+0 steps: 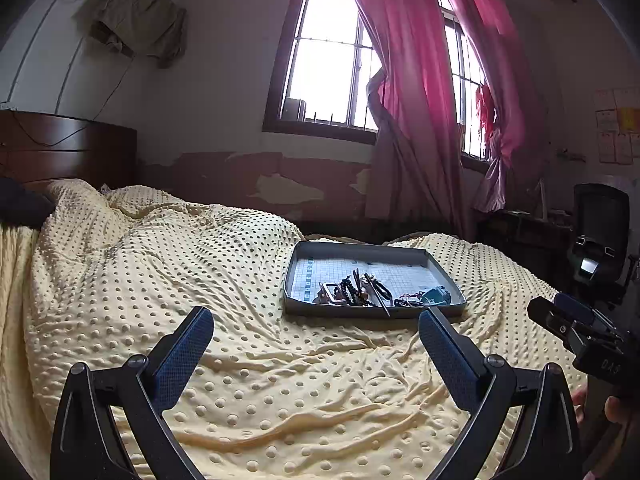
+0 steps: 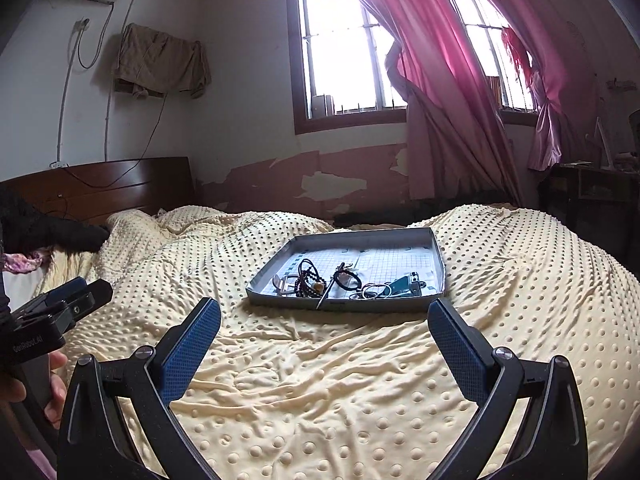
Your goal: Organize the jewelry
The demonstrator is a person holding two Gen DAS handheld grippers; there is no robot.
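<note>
Shallow grey tray on dimpled yellow blanket.

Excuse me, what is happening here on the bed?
A person holds a two-finger gripper in each hand above a bed with a yellow dotted blanket. Both the left gripper and the right gripper are open and hold nothing. Ahead of them a shallow grey tray lies on the blanket, with a tangled pile of jewelry along its near edge. Neither gripper touches the jewelry, so the sorting seems not yet begun.
</note>
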